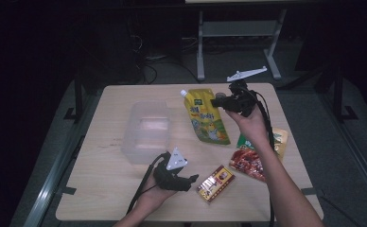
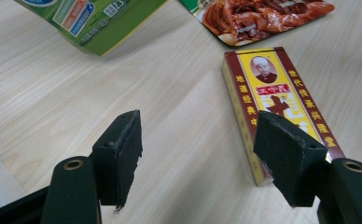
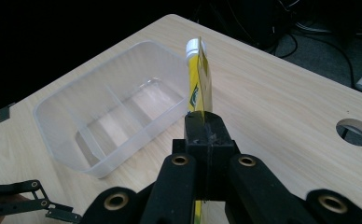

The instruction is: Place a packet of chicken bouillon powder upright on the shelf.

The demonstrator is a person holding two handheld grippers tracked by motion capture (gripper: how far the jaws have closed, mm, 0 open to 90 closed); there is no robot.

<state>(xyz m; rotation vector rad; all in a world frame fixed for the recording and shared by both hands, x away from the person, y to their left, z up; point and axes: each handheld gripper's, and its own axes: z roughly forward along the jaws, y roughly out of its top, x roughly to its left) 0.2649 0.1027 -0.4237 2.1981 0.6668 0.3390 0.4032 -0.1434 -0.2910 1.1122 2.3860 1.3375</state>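
My right gripper (image 1: 218, 100) is shut on the upper edge of a yellow-green spouted pouch (image 1: 205, 118) and holds it over the table's far middle. In the right gripper view the pouch (image 3: 198, 79) stands edge-on between the closed pads (image 3: 206, 133), white cap on top. My left gripper (image 1: 193, 178) is open near the front of the table, pointing at a red and yellow box (image 1: 215, 183). In the left gripper view the box (image 2: 272, 88) lies flat by the right-hand jaw, and bare wood shows between the jaws (image 2: 207, 149).
A clear plastic bin (image 1: 146, 130) with a divider stands left of the pouch, seen empty in the right gripper view (image 3: 118, 116). A red snack packet (image 1: 252, 161) lies at the right. The table has a cable hole (image 3: 355, 131).
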